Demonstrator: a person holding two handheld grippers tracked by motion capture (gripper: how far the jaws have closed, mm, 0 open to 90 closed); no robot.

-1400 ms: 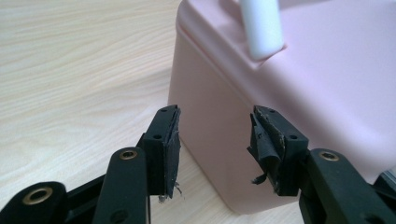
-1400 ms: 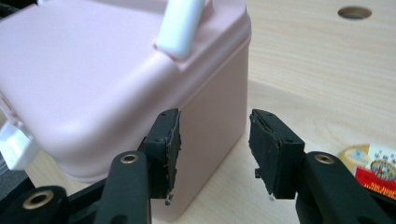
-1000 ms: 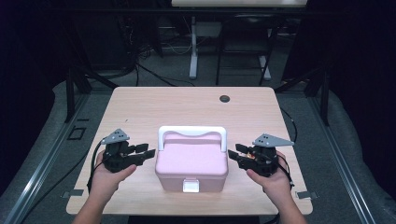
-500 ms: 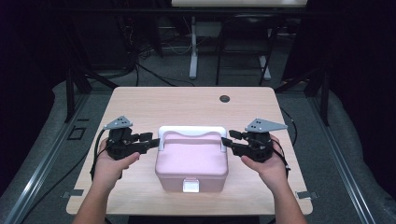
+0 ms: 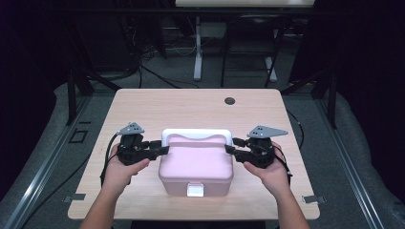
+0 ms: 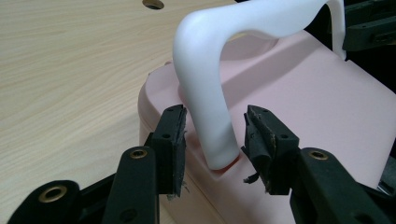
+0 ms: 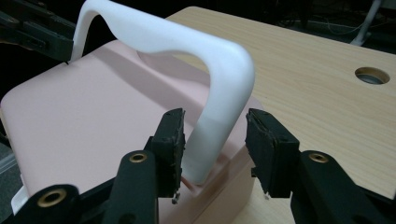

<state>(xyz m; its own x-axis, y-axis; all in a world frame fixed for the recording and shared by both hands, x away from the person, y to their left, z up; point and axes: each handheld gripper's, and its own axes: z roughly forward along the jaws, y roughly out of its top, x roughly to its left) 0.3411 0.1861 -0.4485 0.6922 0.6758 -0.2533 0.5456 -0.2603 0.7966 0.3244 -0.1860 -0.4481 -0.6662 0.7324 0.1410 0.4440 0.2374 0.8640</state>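
One pink box (image 5: 196, 164) sits at the lower middle of the high view, on the near part of the one wooden table (image 5: 191, 105). Its single white handle (image 5: 197, 134) stands up over the lid. The two grippers flank it: the left gripper (image 5: 162, 149) at the box's left end, the right gripper (image 5: 229, 145) at its right end. In each gripper view the jaws straddle a leg of the handle with a gap on both sides, so both are open and neither pad is pressing. The step in hand looks like taking hold of the handle at both ends. Next, I judge, both pairs should close squarely on the legs, low and evenly, before any lift.
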